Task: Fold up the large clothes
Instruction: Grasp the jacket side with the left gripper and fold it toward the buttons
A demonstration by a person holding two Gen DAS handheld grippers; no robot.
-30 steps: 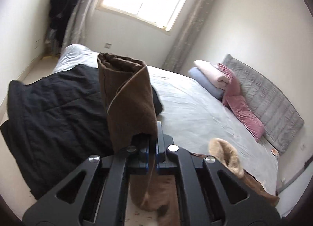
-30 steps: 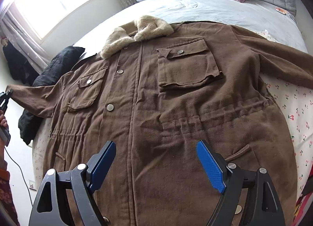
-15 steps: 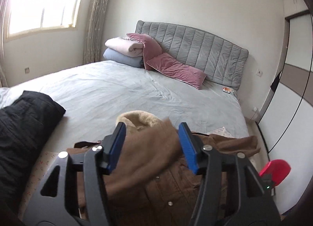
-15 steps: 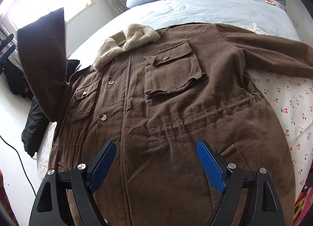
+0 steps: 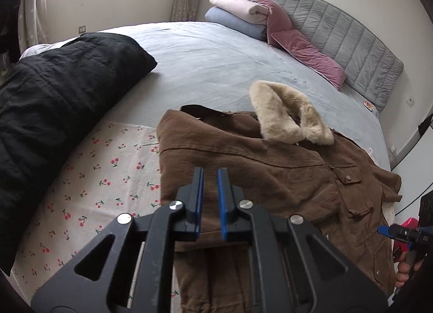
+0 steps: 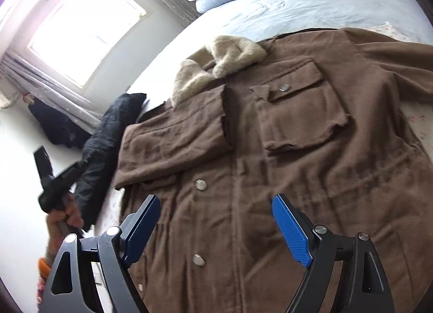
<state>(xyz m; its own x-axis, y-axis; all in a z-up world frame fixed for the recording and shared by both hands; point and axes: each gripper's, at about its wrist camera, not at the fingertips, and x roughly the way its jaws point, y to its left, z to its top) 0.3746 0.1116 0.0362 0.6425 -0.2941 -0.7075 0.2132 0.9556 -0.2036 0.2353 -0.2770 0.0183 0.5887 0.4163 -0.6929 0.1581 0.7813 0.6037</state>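
Observation:
A large brown coat (image 6: 284,150) with a beige fur collar (image 6: 216,66) lies face up on the bed. Its left sleeve (image 6: 176,145) is folded across the chest. In the left wrist view the coat (image 5: 257,167) and collar (image 5: 286,112) lie just ahead. My left gripper (image 5: 209,177) hovers over the folded sleeve with a narrow gap between the pads and nothing in it; it also shows in the right wrist view (image 6: 43,161). My right gripper (image 6: 216,221) is wide open and empty above the coat's lower front.
A black padded jacket (image 5: 54,102) lies on the bed's left side. A cherry-print sheet (image 5: 102,172) is under the coat. Folded blankets (image 5: 238,15) and pink pillows (image 5: 303,48) sit by the grey headboard (image 5: 351,42). A window (image 6: 84,31) is behind.
My left gripper carried the sleeve up and over, laid it across the coat's chest and let it go, then pulled back. My right gripper stayed open over the lower front.

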